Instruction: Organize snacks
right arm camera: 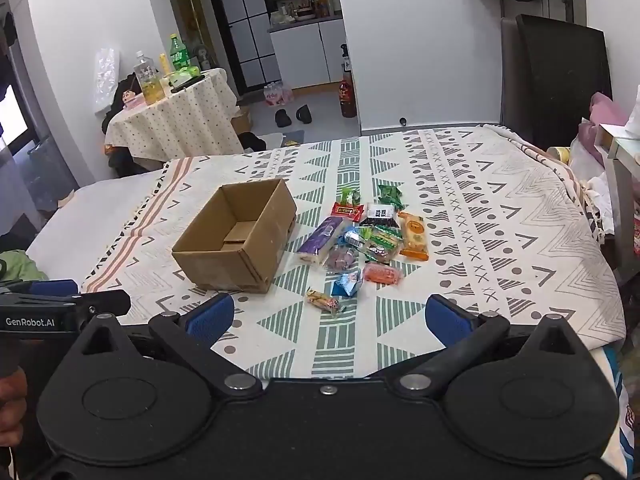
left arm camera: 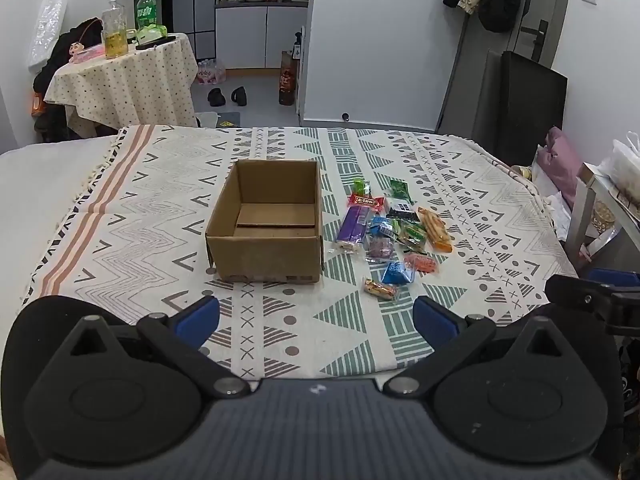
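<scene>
Woven patterned cloth (left arm camera: 120, 216) | square cardboard box (left arm camera: 266, 222) | crinkly snack packets (left arm camera: 384, 232) beside | both jaws apart

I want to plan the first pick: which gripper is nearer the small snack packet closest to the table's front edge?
Right, though only slightly. The right gripper has the front snack packet centred just beyond its open fingers; for the left gripper it lies ahead, off to the right.
</scene>
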Motion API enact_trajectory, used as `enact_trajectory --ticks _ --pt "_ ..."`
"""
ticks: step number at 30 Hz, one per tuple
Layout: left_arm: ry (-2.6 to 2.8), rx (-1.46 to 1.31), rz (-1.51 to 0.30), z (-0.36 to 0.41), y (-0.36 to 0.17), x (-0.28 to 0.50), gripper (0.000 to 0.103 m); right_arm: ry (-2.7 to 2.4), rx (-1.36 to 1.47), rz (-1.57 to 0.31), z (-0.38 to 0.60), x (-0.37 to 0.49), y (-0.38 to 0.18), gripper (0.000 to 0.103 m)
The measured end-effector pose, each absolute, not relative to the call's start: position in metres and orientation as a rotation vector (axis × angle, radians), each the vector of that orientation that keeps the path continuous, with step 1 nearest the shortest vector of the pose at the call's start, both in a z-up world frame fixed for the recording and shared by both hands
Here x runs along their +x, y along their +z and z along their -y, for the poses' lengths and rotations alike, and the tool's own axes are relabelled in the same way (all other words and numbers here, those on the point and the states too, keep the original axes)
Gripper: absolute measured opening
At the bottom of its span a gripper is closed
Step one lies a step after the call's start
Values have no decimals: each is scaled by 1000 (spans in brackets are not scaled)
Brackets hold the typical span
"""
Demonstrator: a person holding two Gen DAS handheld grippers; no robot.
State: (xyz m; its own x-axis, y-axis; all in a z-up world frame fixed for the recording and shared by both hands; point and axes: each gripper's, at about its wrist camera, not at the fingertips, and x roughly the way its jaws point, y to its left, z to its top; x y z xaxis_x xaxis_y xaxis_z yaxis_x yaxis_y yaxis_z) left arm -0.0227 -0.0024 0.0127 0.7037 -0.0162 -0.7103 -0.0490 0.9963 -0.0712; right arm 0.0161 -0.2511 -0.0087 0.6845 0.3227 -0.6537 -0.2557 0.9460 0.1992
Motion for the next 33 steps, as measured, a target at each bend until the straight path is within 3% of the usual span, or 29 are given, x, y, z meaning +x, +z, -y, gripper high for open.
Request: enact_trajectory --ticks 33 --pt "-2 -106 -766 -5 13 -53 102 307 39 -726 235 -12 -13 103"
